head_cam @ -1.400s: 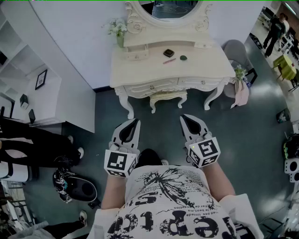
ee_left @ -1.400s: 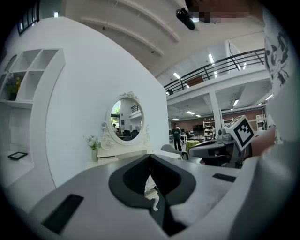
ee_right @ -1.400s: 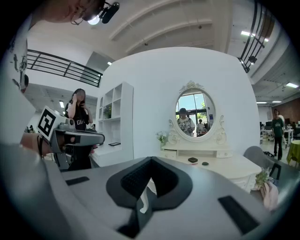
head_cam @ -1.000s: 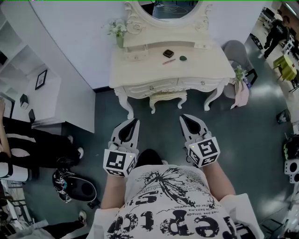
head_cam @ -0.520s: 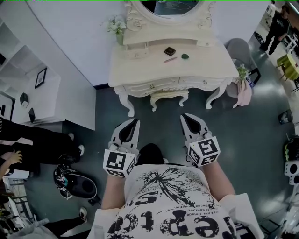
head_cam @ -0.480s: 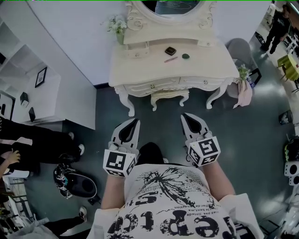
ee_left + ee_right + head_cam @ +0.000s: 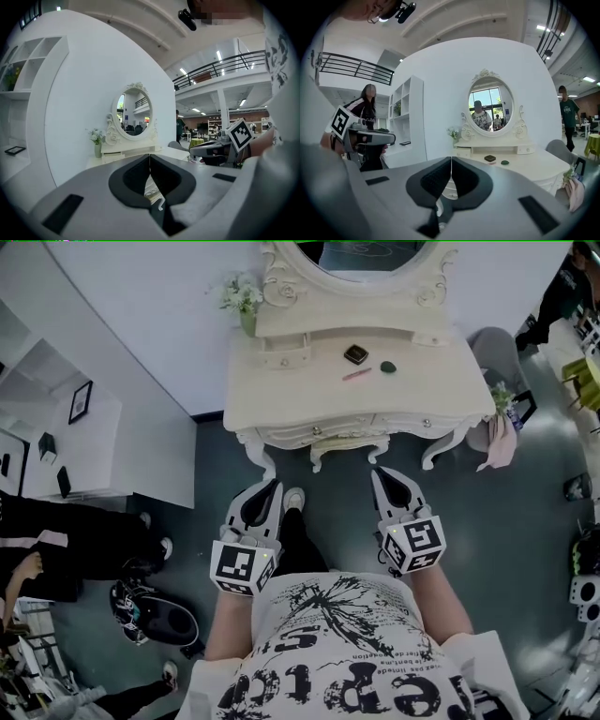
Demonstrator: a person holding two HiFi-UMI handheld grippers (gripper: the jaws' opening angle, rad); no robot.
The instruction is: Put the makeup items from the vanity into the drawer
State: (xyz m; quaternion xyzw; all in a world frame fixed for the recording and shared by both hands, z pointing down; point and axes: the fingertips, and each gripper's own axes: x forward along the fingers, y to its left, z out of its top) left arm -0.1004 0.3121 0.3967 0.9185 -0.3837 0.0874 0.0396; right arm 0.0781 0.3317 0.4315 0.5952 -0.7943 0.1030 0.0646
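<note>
The cream vanity (image 7: pixel 422 381) stands ahead of me against the white wall. On its top lie a dark square compact (image 7: pixel 355 354), a thin pink stick (image 7: pixel 356 374) and a small green item (image 7: pixel 387 367). The compact (image 7: pixel 490 158) and the green item (image 7: pixel 505 162) also show in the right gripper view. The front drawers (image 7: pixel 305 432) are closed. My left gripper (image 7: pixel 272 487) and right gripper (image 7: pixel 382 474) are held side by side short of the vanity. Both are shut and hold nothing, their tips meeting in the left gripper (image 7: pixel 150 157) and right gripper (image 7: pixel 451 161) views.
A stool (image 7: pixel 342 443) is tucked under the vanity. An oval mirror (image 7: pixel 361 254) and a flower vase (image 7: pixel 246 307) stand at its back. A white shelf unit (image 7: pixel 89 423) is to the left, a grey chair (image 7: pixel 492 343) to the right. A person (image 7: pixel 56 545) stands at left.
The vanity has come closer in the head view as both grippers moved forward toward it. A foot now shows between the grippers. Both jaws stay shut.
</note>
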